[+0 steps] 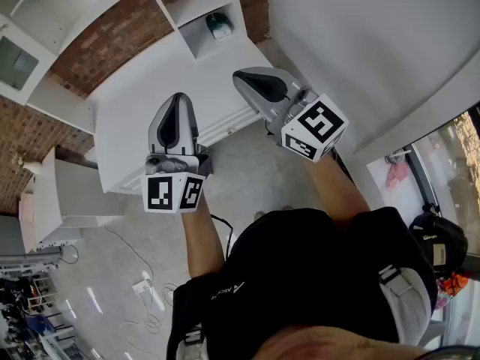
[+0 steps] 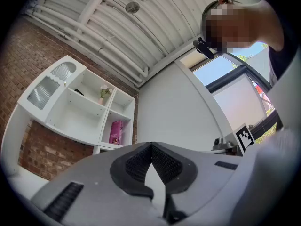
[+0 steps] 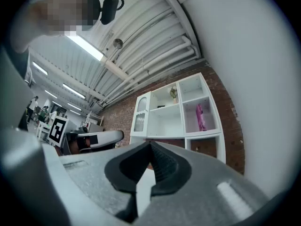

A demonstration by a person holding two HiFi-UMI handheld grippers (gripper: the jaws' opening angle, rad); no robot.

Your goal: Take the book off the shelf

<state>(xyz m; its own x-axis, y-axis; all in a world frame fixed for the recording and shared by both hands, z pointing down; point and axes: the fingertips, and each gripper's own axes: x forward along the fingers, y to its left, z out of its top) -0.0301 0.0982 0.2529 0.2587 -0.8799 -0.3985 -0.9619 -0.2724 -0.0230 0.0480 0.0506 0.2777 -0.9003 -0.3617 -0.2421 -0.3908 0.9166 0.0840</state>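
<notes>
A pink book stands upright in the lower right compartment of the white shelf unit on the brick wall; it also shows as the book in the right gripper view. Both grippers are held well short of the shelf, side by side, pointing at it. My left gripper is shut with nothing between its jaws, tips meeting in the left gripper view. My right gripper is likewise shut and empty. In the head view the book is not visible.
A small potted plant sits in the compartment above the book. A dark greenish object shows in an open cubby in the head view. A plain white wall runs along the right. Cables lie on the concrete floor.
</notes>
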